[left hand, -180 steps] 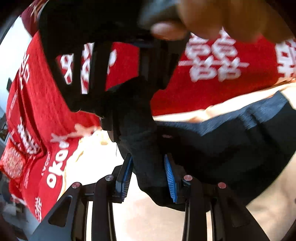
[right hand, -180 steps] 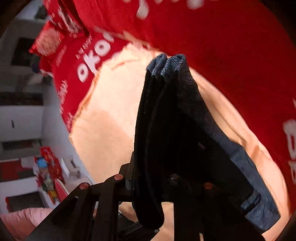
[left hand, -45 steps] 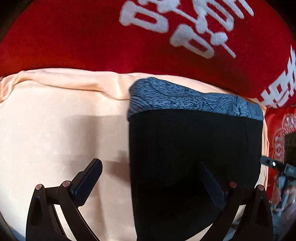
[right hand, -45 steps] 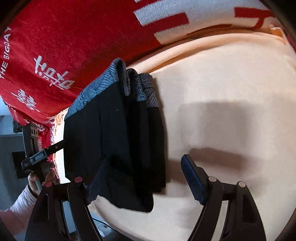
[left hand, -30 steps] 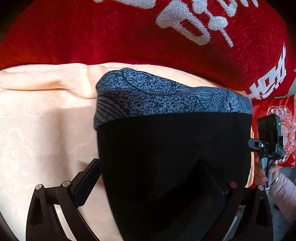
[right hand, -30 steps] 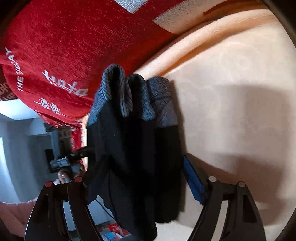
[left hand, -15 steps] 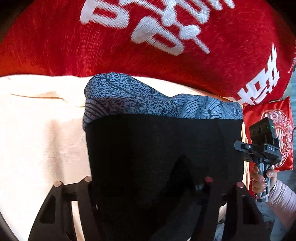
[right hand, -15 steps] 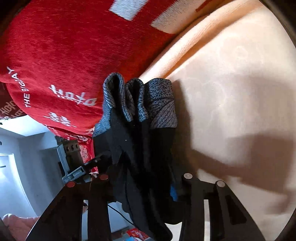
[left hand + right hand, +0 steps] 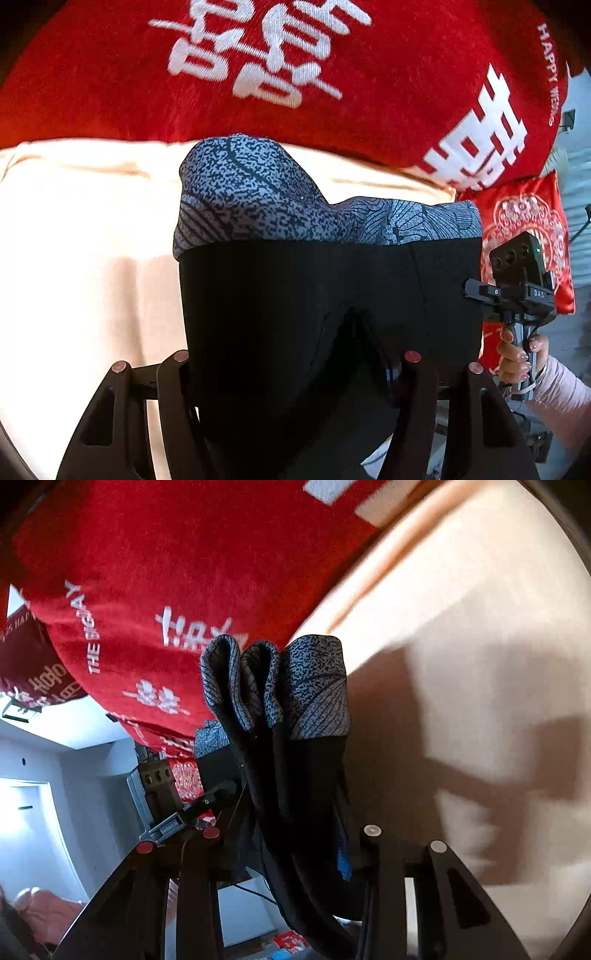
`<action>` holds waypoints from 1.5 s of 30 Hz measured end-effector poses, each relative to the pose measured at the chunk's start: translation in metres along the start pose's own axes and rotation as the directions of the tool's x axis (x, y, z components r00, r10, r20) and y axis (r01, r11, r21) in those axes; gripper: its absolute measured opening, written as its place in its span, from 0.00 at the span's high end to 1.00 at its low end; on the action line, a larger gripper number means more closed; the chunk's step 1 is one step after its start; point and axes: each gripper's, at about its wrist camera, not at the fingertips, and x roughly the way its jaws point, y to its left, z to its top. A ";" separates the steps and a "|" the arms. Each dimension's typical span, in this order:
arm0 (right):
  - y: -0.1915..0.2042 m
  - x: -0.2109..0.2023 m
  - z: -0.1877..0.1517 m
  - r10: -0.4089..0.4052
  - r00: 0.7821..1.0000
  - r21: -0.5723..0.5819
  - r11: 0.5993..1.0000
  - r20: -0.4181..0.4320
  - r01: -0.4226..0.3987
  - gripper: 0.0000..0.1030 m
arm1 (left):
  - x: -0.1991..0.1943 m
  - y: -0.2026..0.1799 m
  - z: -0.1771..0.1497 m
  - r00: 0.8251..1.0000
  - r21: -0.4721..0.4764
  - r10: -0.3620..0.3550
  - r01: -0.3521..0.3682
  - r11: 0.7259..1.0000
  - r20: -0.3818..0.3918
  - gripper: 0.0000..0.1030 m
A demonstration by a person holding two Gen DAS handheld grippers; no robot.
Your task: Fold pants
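Left wrist view: folded black pants with a grey patterned waistband (image 9: 325, 295), lifted off the peach bedsheet (image 9: 81, 258), are now clamped by both the left gripper (image 9: 291, 365) and right gripper (image 9: 291, 834), whose fingers earlier stood apart; red blanket (image 9: 110, 92) behind.

Left gripper (image 9: 295, 369): black angular finger frames, triangular cutouts, copper-red rivets. Right gripper (image 9: 291, 845): same black frames, red and silver rivets, blue pad (image 9: 344, 864) edge. Pale pink sleeve (image 9: 561, 391).
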 end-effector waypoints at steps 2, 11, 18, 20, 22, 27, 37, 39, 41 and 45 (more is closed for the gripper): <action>0.001 0.012 -0.017 -0.006 1.000 0.008 1.000 -0.010 0.007 0.61 | -0.002 0.003 -0.013 1.000 -0.009 -0.004 0.004 1.000 -0.006 0.37; -0.032 0.031 -0.050 -0.153 0.988 -0.026 0.988 -0.027 0.152 0.56 | 0.022 0.040 -0.057 0.995 -0.024 0.095 -0.095 0.995 0.010 0.25; -0.023 0.045 -0.043 -0.300 0.954 -0.068 0.952 -0.009 0.299 0.45 | 0.018 0.036 -0.057 0.970 -0.016 0.242 -0.242 0.970 0.034 0.06; -0.017 0.039 -0.047 -0.337 0.942 -0.073 0.939 0.003 0.336 0.44 | 0.012 0.035 -0.060 0.961 -0.021 0.275 -0.274 0.961 0.033 0.06; -0.010 0.033 -0.053 -0.380 0.925 -0.069 0.923 0.014 0.380 0.44 | 0.006 0.034 -0.066 0.948 -0.017 0.318 -0.318 0.948 0.031 0.06; 0.002 0.019 -0.064 -0.420 0.907 -0.039 0.906 0.029 0.421 0.34 | -0.007 0.018 -0.075 0.907 0.009 0.419 -0.420 0.908 0.028 0.06; 0.029 -0.002 -0.093 -0.648 0.757 -0.098 0.750 0.086 0.654 0.00 | -0.042 -0.031 -0.104 0.865 0.005 0.501 -0.501 0.865 -0.001 0.01; 0.040 -0.001 -0.100 -0.675 0.730 -0.140 0.716 0.110 0.684 0.00 | -0.047 -0.039 -0.114 0.860 -0.026 0.509 -0.510 0.860 -0.020 0.01; 0.050 0.000 -0.106 -0.696 0.708 -0.166 0.690 0.116 0.705 0.00 | -0.050 -0.047 -0.122 0.853 -0.050 0.521 -0.522 0.852 -0.032 0.01; 0.068 0.006 -0.122 -0.708 0.701 -0.227 0.671 0.085 0.705 0.00 | -0.055 -0.069 -0.137 0.822 -0.051 0.568 -0.569 0.821 -0.035 0.01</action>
